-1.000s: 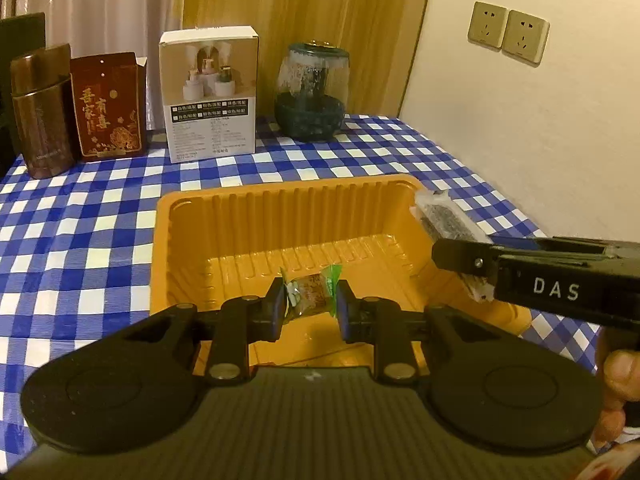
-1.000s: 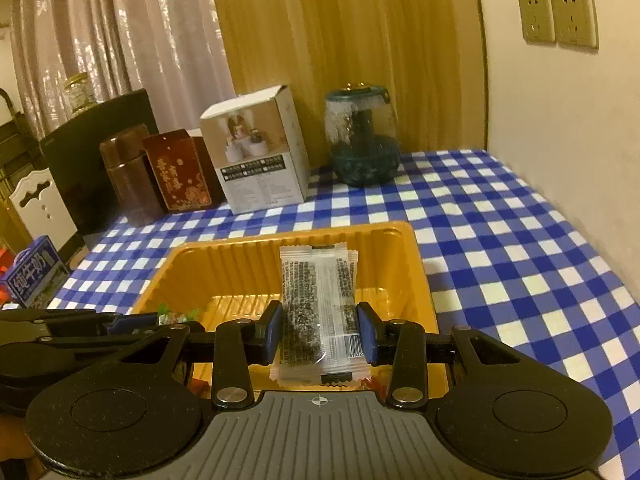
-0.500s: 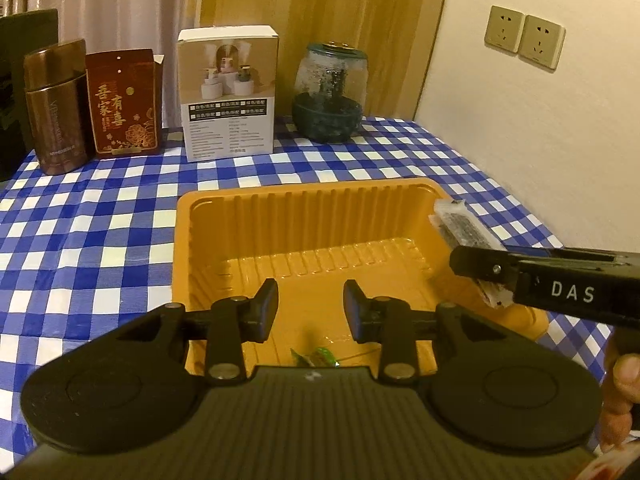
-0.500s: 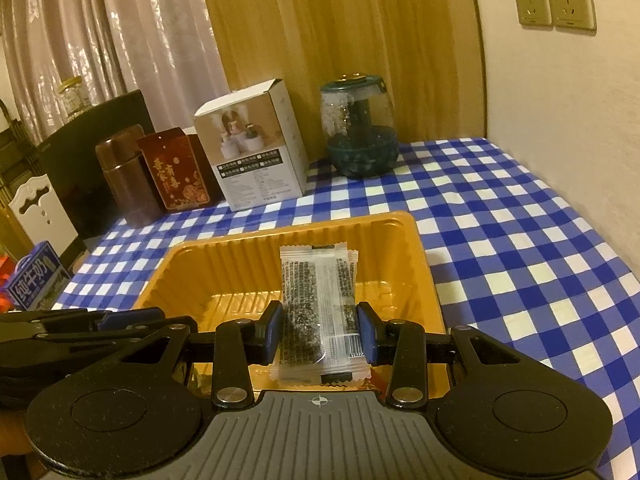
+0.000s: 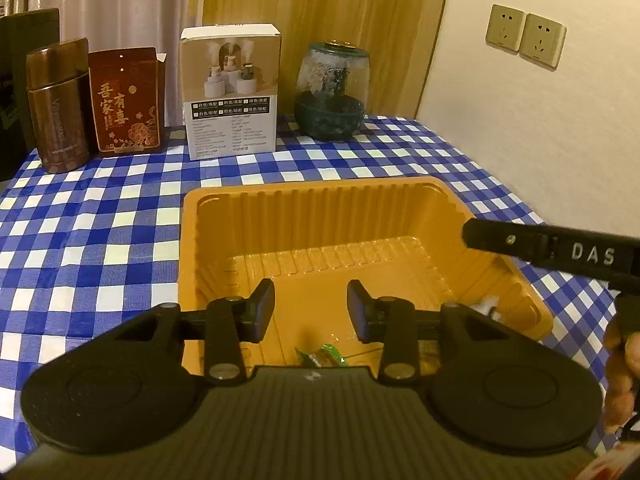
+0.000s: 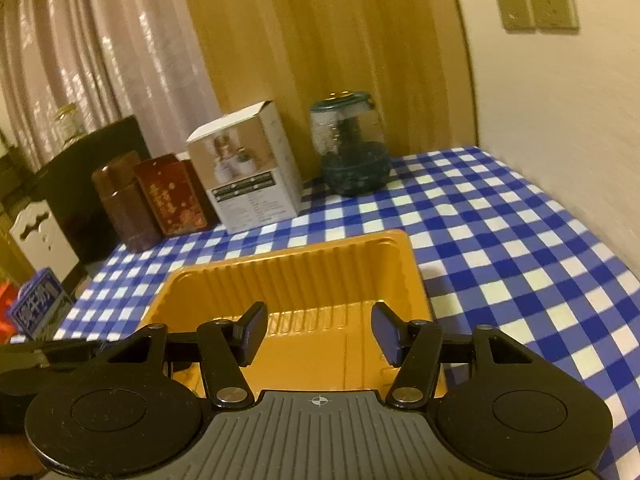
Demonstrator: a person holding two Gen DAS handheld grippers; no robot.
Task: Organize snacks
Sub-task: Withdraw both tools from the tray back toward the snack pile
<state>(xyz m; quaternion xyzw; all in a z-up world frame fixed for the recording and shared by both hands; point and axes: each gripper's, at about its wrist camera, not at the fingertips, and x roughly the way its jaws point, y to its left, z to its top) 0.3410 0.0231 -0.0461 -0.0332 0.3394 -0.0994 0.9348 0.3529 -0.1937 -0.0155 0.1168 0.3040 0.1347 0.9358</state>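
Left claw: jaws apart and opening, nothing between the pads; it hangs over the near part of the tray.
Right claw: jaws wide and opening, empty, poised above the tray's near right side. In the left view only one black finger marked DAS shows, cut off at the right edge.
Hand: part of a hand at the right edge of the left view, mostly out of frame.
Tray: orange, ribbed walls, sits on the surface near the middle; its near edge is hidden behind both claw bodies.
Candy: small green-wrapped sweet on the tray floor, just below the left claw; its lower half is hidden by the claw body.
Packet: only a pale corner peeks out by the tray's right wall, behind the left claw's arm; too little shows to read it. The right view does not show it.
Surface: blue and white check cloth.
Back row: brown tin, red box, white box and glass jar stand upright along the far edge, well apart from the tray.
Wall: two sockets at upper right.
Far left, right view: a blue carton, blurred and partly cut off.
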